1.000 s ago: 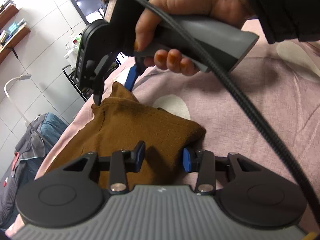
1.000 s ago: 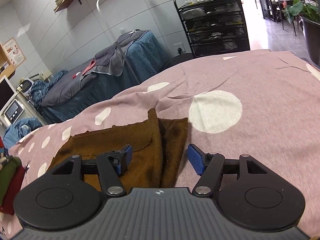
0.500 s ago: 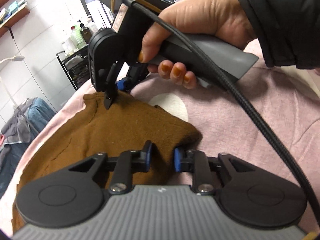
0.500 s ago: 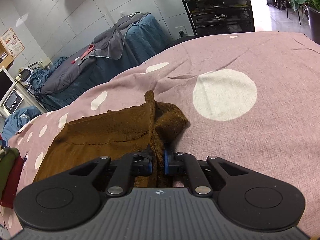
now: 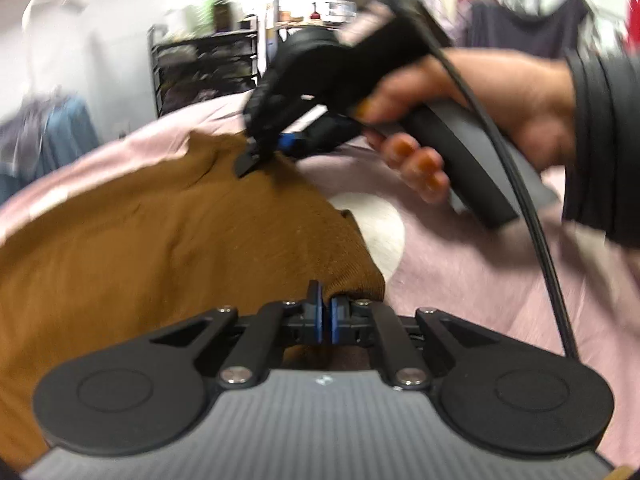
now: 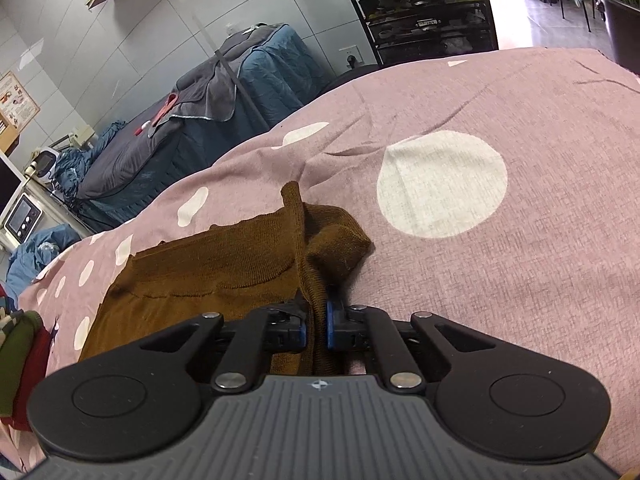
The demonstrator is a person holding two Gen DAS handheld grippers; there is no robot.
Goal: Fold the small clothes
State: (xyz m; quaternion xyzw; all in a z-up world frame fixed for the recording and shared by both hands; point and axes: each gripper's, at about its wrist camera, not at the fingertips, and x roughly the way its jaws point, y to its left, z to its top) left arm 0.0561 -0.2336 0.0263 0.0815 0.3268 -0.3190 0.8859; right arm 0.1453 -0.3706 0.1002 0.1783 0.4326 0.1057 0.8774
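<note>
A brown knit garment lies on a pink bedsheet with white dots. My left gripper is shut on the garment's near right corner. My right gripper is shut on a raised fold of the same garment at its right edge. In the left wrist view the right gripper shows at the garment's far corner, held by a hand. The left wrist view is motion-blurred.
A black wire rack stands beyond the bed. A table covered in blue and grey cloth is at the left. Folded red and green clothes lie at the bed's left edge. The sheet stretches to the right.
Both grippers went from open around the garment's edges to shut on it. The left view has swung and the garment's edge is lifted.
</note>
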